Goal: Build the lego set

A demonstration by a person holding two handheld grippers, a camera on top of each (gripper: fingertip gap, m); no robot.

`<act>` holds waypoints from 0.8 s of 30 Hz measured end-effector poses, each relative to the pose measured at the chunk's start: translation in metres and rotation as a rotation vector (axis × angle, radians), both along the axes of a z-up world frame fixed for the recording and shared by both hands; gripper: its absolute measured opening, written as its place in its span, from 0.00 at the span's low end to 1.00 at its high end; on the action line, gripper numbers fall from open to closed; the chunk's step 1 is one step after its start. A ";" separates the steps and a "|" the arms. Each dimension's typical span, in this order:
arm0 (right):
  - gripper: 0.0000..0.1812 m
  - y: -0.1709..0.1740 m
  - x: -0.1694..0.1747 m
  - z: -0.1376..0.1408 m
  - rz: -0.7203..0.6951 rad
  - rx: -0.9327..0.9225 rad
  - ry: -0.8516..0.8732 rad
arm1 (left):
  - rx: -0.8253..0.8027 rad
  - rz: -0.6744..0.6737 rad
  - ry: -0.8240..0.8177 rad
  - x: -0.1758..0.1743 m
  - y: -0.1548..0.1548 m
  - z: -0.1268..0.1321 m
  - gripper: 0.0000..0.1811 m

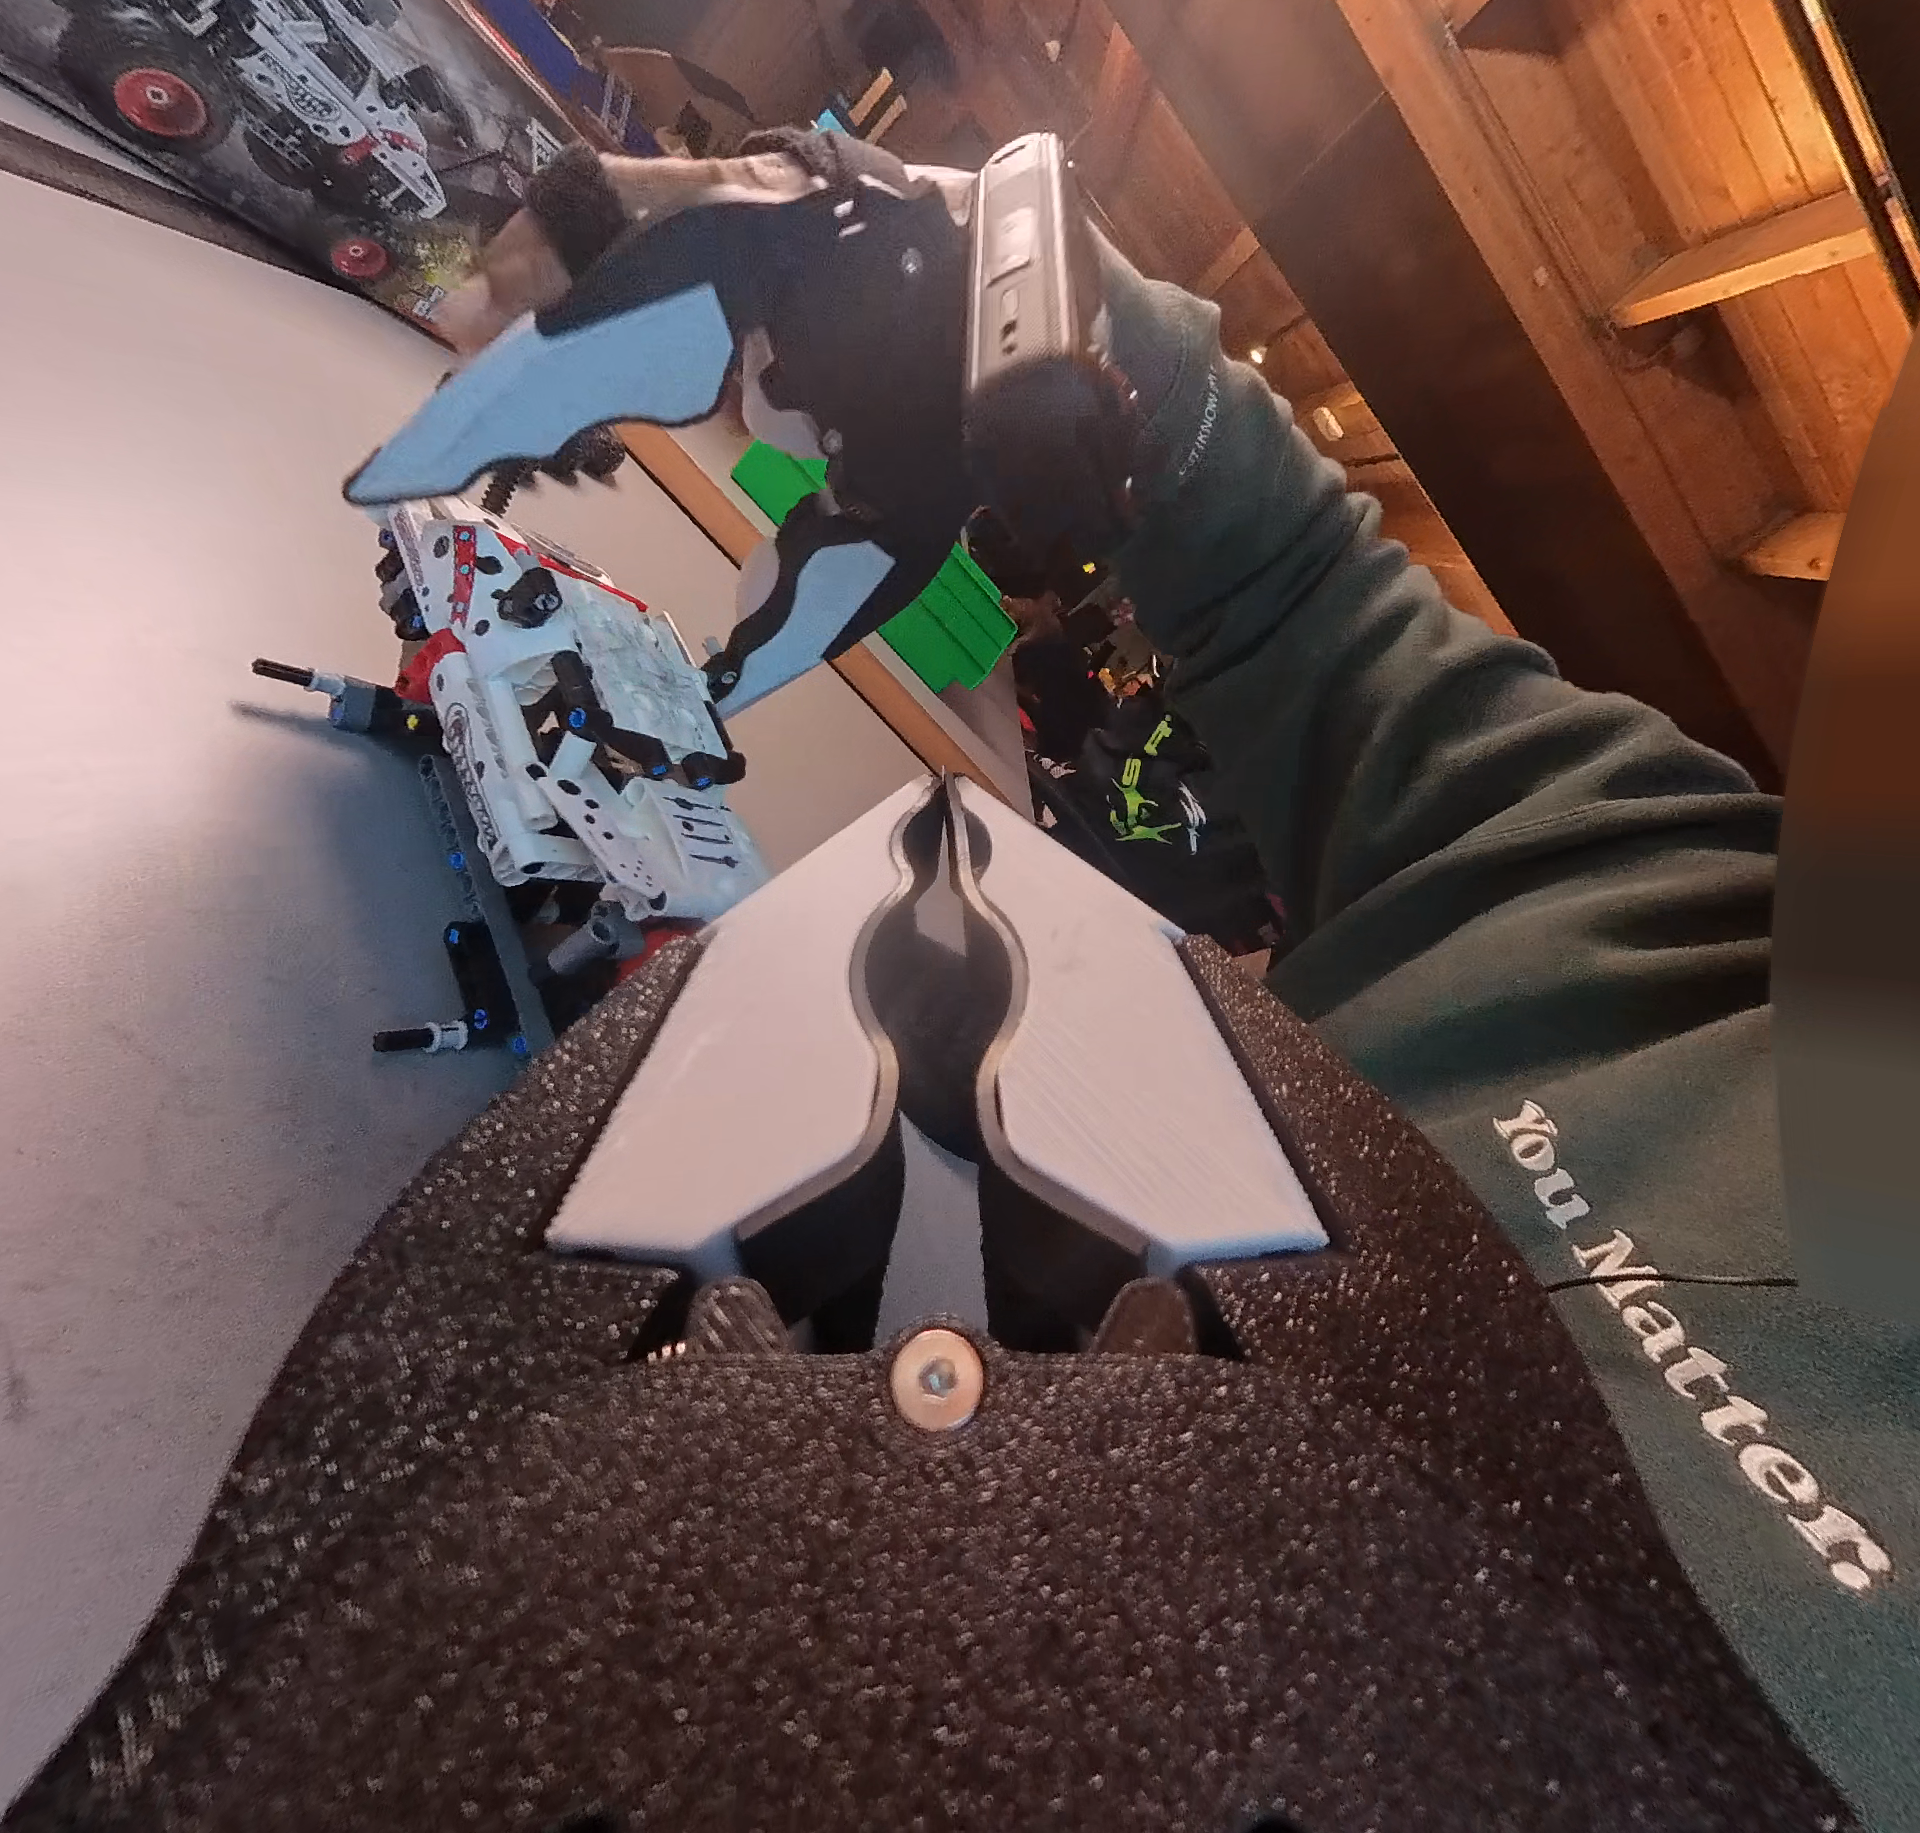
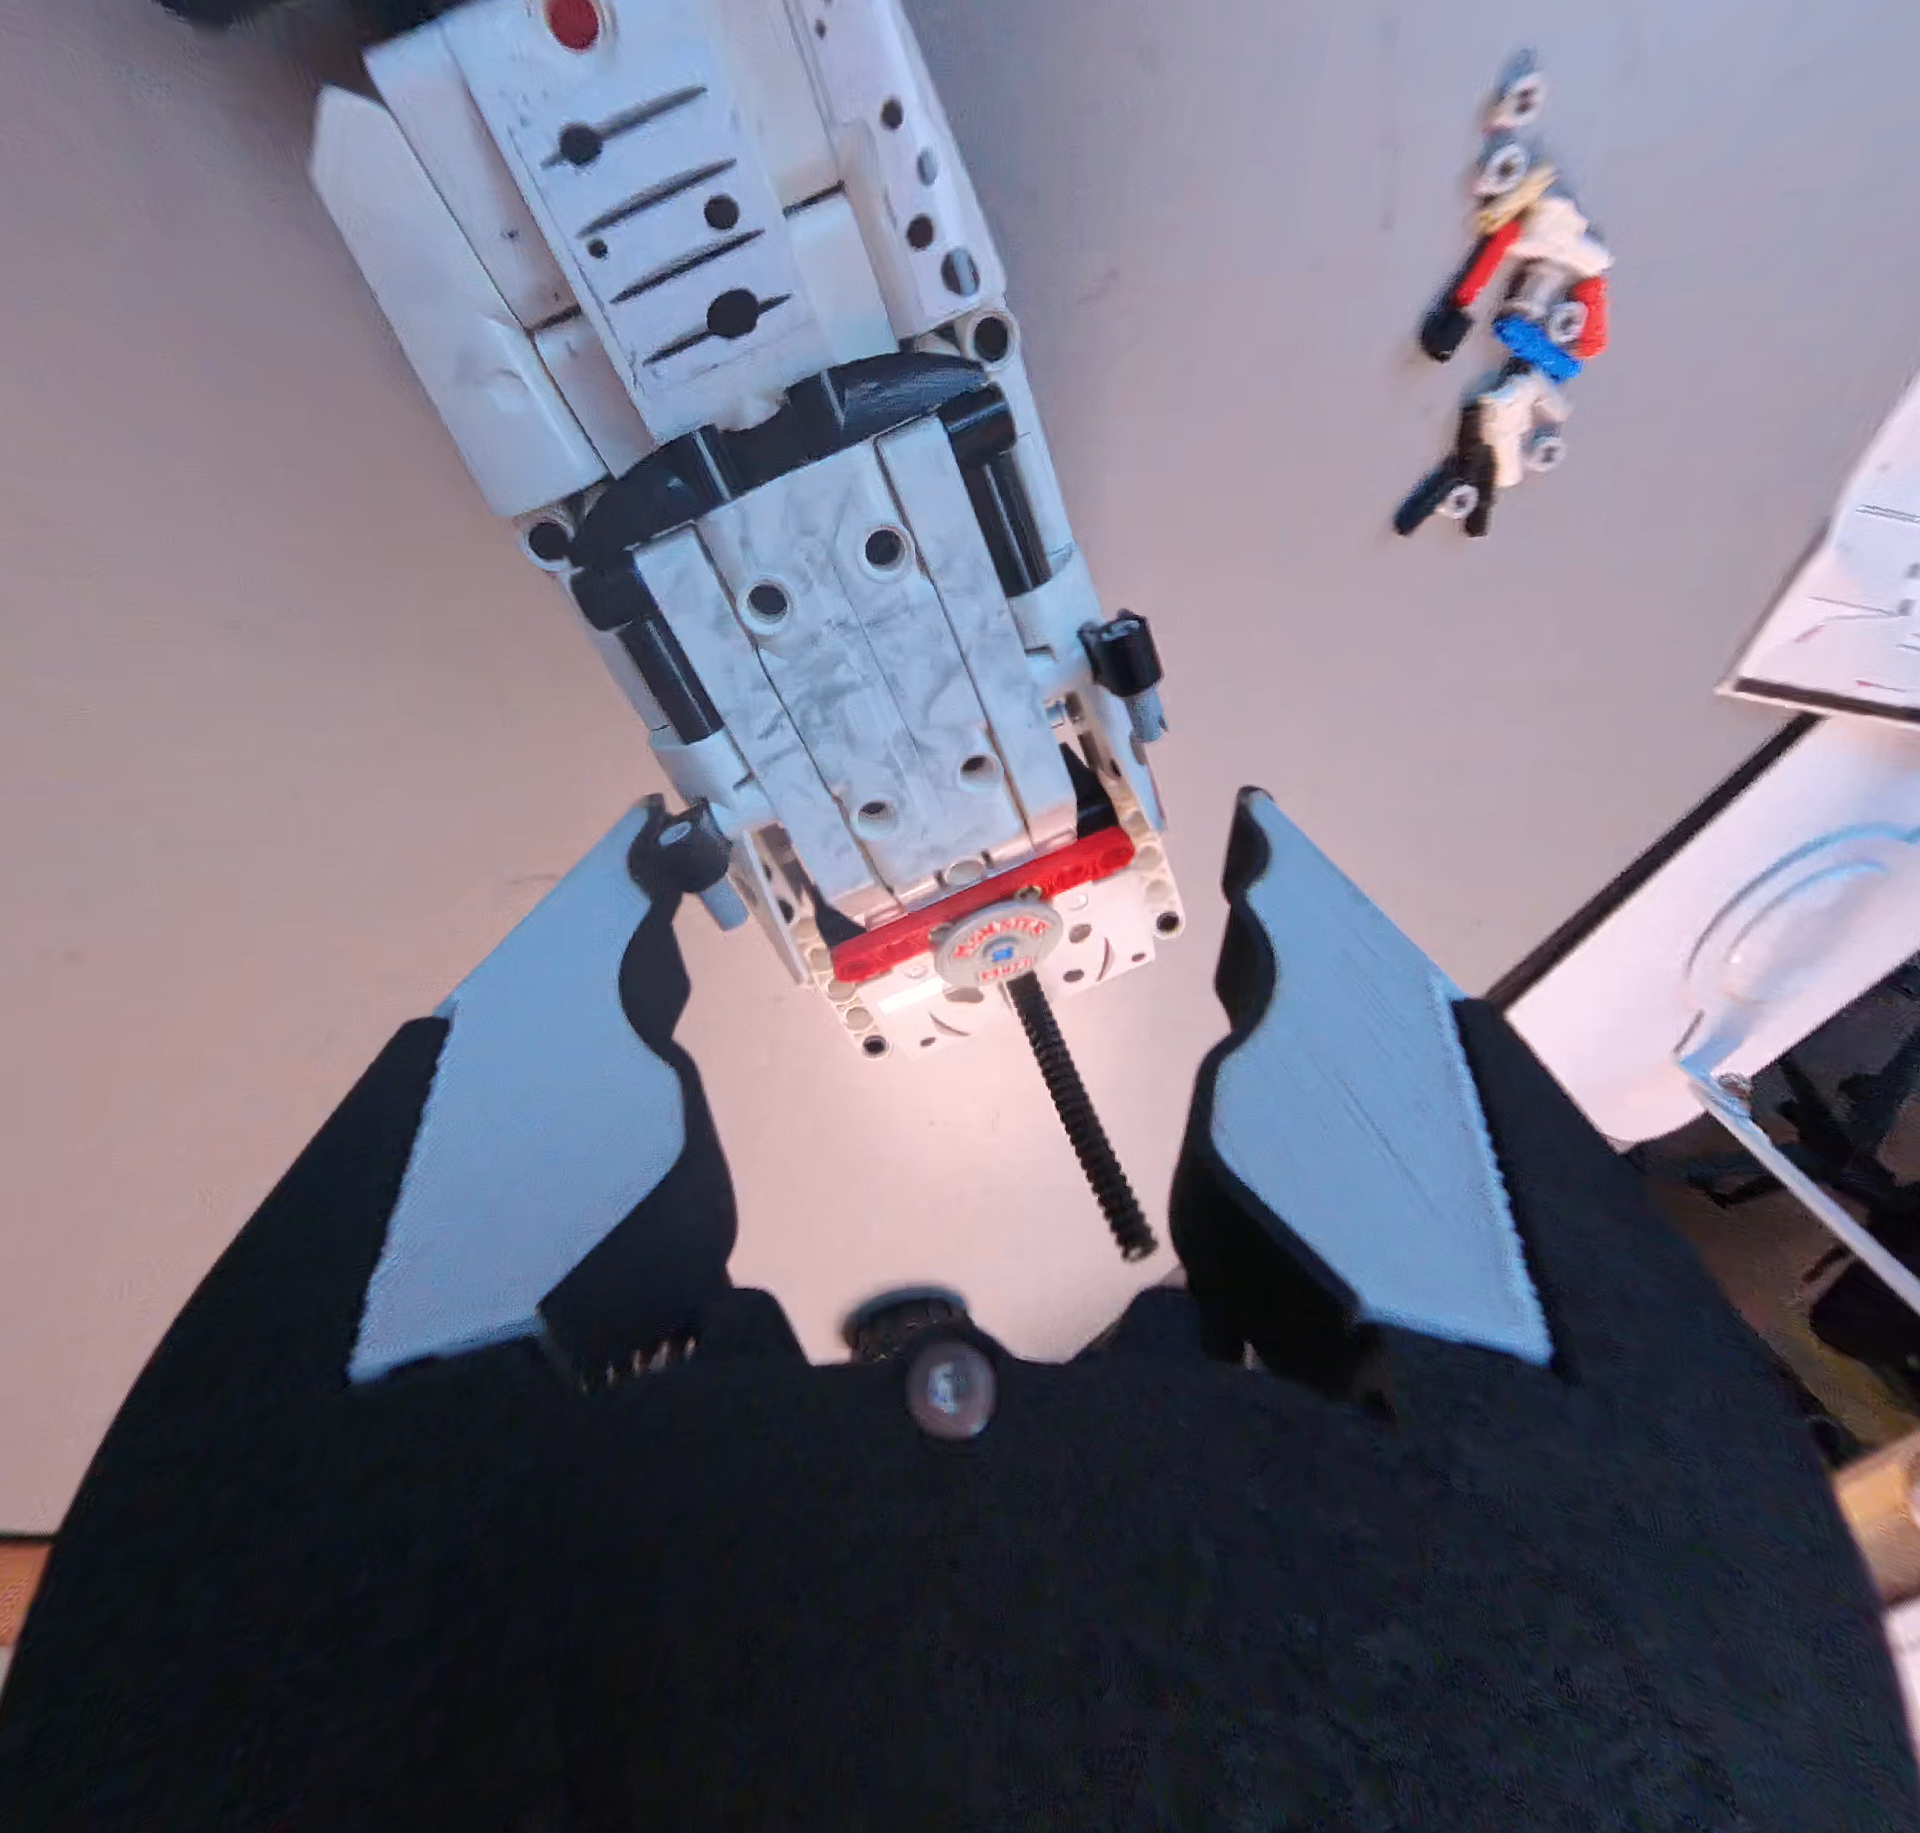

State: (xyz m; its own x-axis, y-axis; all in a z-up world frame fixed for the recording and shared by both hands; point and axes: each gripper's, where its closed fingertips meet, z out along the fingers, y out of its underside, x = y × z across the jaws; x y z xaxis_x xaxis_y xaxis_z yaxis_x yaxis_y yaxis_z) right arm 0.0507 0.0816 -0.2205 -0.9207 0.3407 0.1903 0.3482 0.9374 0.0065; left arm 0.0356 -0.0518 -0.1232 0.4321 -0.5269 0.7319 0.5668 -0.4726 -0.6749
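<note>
The white Lego truck body, with black spots and red parts, lies on the pale table. A black ribbed rod sticks out of its rear end, by a red beam. My right gripper is open and straddles that rear end without gripping it; its left fingertip is close to a black pin. The left wrist view shows the model with the open right gripper over it. My left gripper is shut with nothing visible between its fingers, held off the model near the table edge.
A small red, white, blue and black sub-assembly lies right of the model. An instruction booklet and a white tray sit at the right edge. The set's box, a green bin and a person's green sleeve are behind. My hands' fingertips stand some 15 centimeters from each other.
</note>
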 end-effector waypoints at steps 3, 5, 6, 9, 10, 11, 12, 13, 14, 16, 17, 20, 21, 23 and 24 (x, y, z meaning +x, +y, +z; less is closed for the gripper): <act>0.51 -0.004 0.004 -0.005 -0.071 -0.031 -0.066 | -0.003 0.036 0.011 -0.010 0.001 -0.001 0.00; 0.47 -0.005 0.016 -0.003 -0.298 -0.074 -0.097 | -0.020 0.071 0.028 -0.018 0.001 -0.005 0.00; 0.47 -0.008 0.025 -0.002 -0.433 -0.092 -0.104 | -0.029 0.084 0.029 -0.021 0.001 -0.007 0.00; 0.46 -0.028 0.046 -0.001 -0.786 -0.185 -0.040 | -0.056 0.111 0.009 -0.028 0.001 -0.013 0.00; 0.45 -0.036 0.052 0.001 -0.841 -0.221 -0.031 | -0.065 0.114 -0.005 -0.028 0.003 -0.015 0.00; 0.45 -0.040 0.054 0.001 -0.878 -0.233 -0.006 | -0.073 0.109 -0.022 -0.026 0.004 -0.017 0.00; 0.45 -0.041 0.053 0.001 -0.883 -0.233 0.032 | -0.080 0.102 -0.034 -0.024 0.006 -0.018 0.00; 0.45 -0.043 0.052 0.001 -0.892 -0.245 0.056 | -0.083 0.096 -0.040 -0.021 0.007 -0.019 0.00; 0.45 -0.045 0.050 0.001 -0.900 -0.266 0.073 | -0.086 0.090 -0.045 -0.018 0.009 -0.019 0.00; 0.47 -0.044 0.051 0.004 -0.887 -0.269 0.103 | -0.094 0.090 -0.062 -0.015 0.011 -0.019 0.00; 0.51 -0.044 0.049 0.011 -0.859 -0.290 0.144 | -0.096 0.095 -0.071 -0.015 0.012 -0.019 0.00; 0.47 -0.062 0.031 0.056 -0.794 -0.488 0.394 | -0.094 0.102 -0.097 -0.013 0.012 -0.017 0.00; 0.44 -0.074 0.025 0.072 -0.768 -0.585 0.499 | -0.094 0.102 -0.110 -0.011 0.012 -0.016 0.00; 0.37 -0.094 0.020 0.090 -0.727 -0.705 0.667 | -0.094 0.095 -0.123 -0.007 0.012 -0.015 0.00; 0.30 -0.096 0.018 0.094 -0.704 -0.712 0.774 | -0.093 0.097 -0.124 -0.006 0.012 -0.015 0.00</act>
State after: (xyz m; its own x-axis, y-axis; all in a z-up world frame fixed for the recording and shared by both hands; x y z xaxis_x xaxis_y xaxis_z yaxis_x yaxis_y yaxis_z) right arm 0.0686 -0.0148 -0.1264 -0.2288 0.9586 0.1698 0.4589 0.2600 -0.8496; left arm 0.0299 -0.0396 -0.1379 0.3815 -0.4145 0.8262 0.6887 -0.4688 -0.5531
